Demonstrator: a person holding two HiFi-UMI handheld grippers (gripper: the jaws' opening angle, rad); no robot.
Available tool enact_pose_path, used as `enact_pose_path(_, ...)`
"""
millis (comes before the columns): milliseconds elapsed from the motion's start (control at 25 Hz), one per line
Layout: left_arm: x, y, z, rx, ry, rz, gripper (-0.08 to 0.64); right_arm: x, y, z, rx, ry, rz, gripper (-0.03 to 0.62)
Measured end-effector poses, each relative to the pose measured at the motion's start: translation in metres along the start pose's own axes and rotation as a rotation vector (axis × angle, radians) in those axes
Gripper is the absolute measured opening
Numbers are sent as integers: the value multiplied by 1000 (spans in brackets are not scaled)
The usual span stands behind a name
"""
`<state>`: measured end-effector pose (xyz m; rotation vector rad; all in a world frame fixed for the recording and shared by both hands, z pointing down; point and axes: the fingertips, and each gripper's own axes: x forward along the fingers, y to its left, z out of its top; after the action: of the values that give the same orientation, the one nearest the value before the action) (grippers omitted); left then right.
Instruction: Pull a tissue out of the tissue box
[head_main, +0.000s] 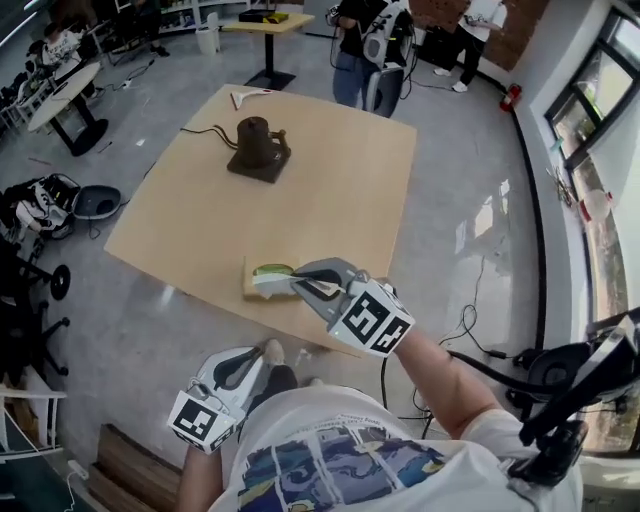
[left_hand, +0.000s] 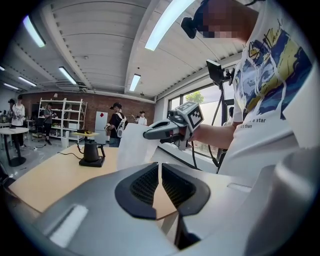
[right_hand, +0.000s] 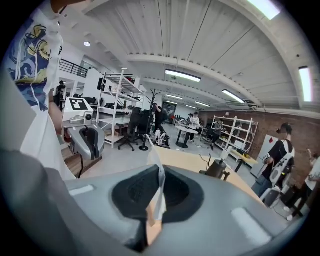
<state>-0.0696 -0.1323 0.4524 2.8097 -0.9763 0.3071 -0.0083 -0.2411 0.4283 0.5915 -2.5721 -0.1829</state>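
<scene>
Right tool (head_main: 298, 284) clamped tight on tissue (right_hand: 159, 187), just above tissue box (head_main: 250, 290) at near counter (head_main: 340, 180) edge. Left tool (head_main: 268, 351) shut, empty, well short of box. Pull straight up, steadily. Box unheld, likely to lift, so brace it.

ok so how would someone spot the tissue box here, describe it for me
Find the large light wooden table in the middle of the room. On its near edge sits the small tan tissue box. Unlike the dark kettle farther back, it has a green-rimmed top with white tissue sticking out.
</scene>
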Motion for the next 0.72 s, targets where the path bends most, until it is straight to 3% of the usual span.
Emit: enact_pose_path(720,-6,-53,-16,-2,10,-50,23,-49,50,11,-32,-30,-32,3)
